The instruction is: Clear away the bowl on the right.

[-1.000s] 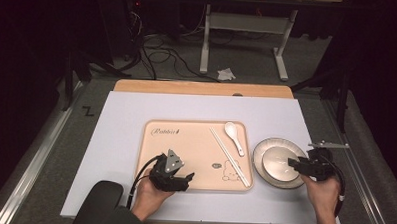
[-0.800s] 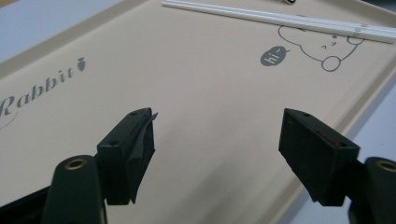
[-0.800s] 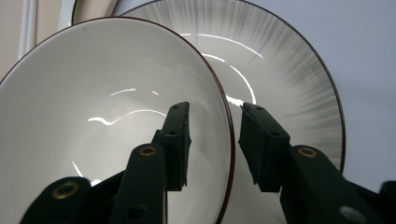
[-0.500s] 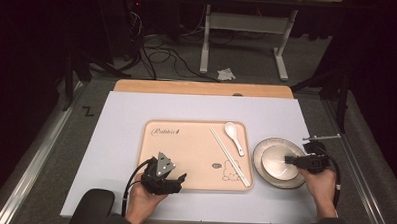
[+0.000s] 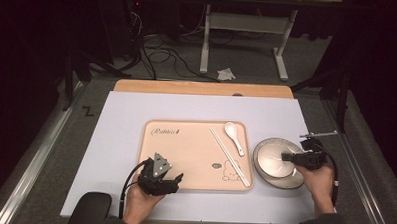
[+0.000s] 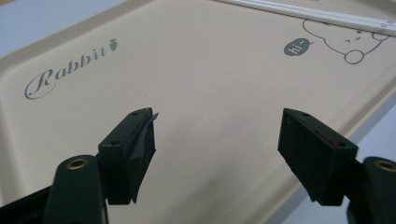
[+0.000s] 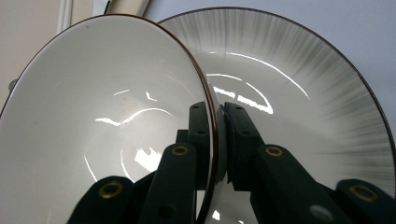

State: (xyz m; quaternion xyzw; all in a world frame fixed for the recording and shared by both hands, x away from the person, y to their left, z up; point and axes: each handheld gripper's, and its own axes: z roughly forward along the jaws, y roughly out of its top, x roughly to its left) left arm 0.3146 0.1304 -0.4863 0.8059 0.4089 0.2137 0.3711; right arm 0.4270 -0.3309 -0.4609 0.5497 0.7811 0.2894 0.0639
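Right gripper view: right hand-held gripper (image 7: 216, 140) jaws just closing, clamping bowl (image 7: 107, 116) rim over plate (image 7: 299, 93); lift pending. Left hand-held gripper (image 6: 217, 149) hovering apart over tray (image 6: 196, 70).

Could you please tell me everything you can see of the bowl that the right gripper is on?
The bowl is glossy white inside, like glazed ceramic, with a thin reddish-brown rim. It sits in a grey-streaked plate right of the tray. The right gripper has just been closing and now pinches its rim, one jaw inside, one outside. It looks empty and tilted.
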